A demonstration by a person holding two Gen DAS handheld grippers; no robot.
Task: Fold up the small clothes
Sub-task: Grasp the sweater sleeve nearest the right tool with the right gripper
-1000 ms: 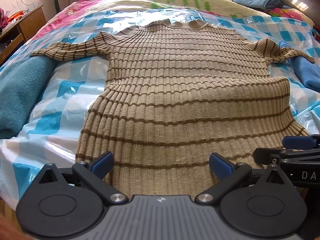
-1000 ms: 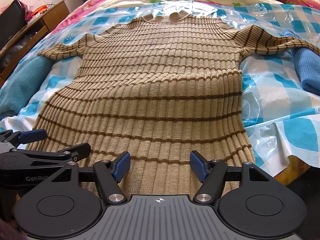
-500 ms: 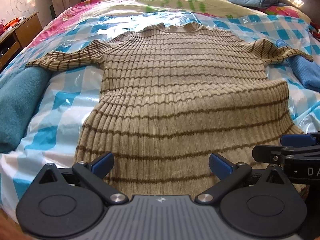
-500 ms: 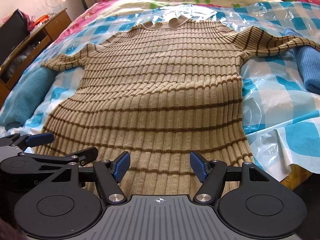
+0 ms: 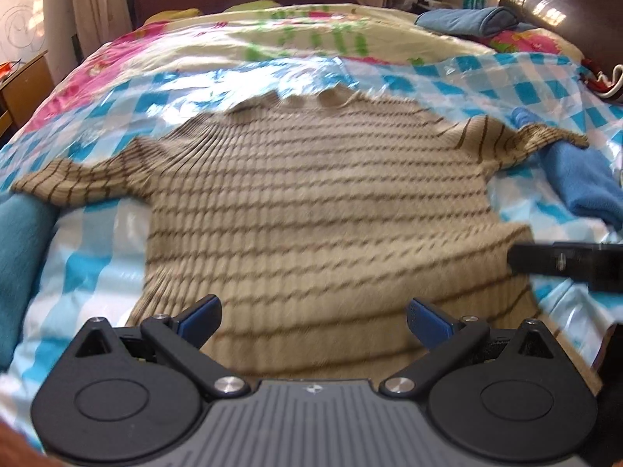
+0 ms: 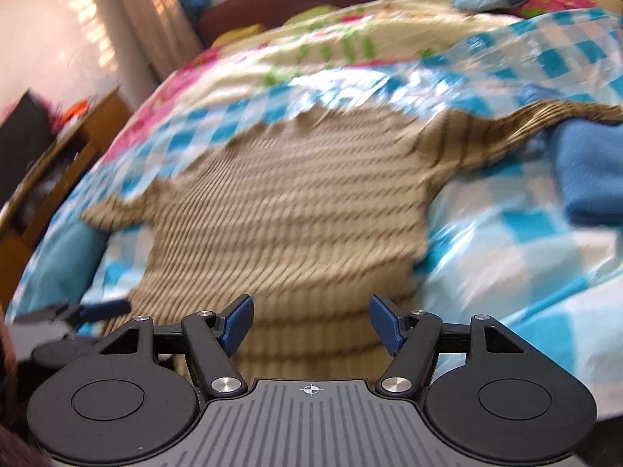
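Both your jaws stand wide, left gripper (image 5: 313,321) and right gripper (image 6: 310,325) holding nothing; the striped sweater (image 5: 311,210) lies flat on the bed (image 5: 97,264), no fold made yet.

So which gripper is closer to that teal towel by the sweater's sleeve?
Left. The left gripper hangs over the sweater's hem on the side where the teal towel lies; the right gripper is over the hem on the far side from it.
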